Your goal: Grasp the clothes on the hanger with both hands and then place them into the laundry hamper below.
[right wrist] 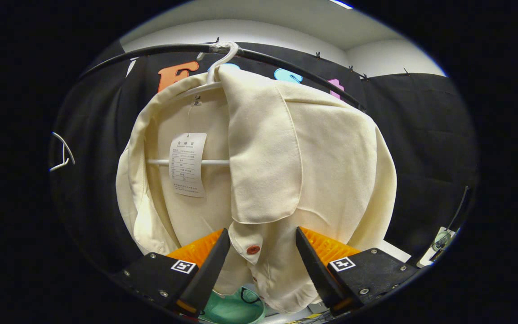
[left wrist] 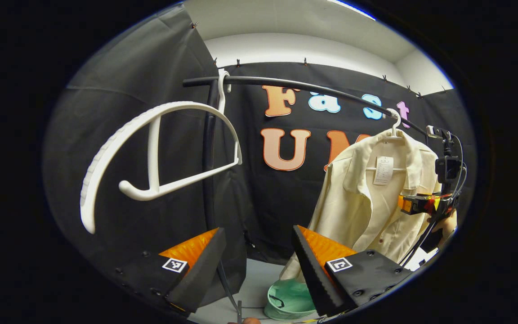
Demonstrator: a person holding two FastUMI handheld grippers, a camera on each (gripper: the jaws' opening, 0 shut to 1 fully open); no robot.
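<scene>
- Left gripper view: the left gripper stands wide open with nothing between its fingers, pointed at the booth wall between two hangers.
- An empty white hanger hangs near the left end of the black rail, tilted, beside the rail's upright post.
- Toward the rail's right end a cream shirt hangs on a second white hanger, a paper tag showing inside its collar.
- The right gripper is at the shirt's right edge, held by a hand; whether it touches the cloth cannot be told from here.
- A green laundry hamper sits on the floor below the shirt.
- Right gripper view: the right gripper is wide open, its fingers either side of the shirt's lower front near a red button, not pressing on the cloth.
- The shirt hangs from its hanger on the rail, its tag facing the camera.
- The hamper's rim shows under the hem, directly beneath the shirt.
</scene>
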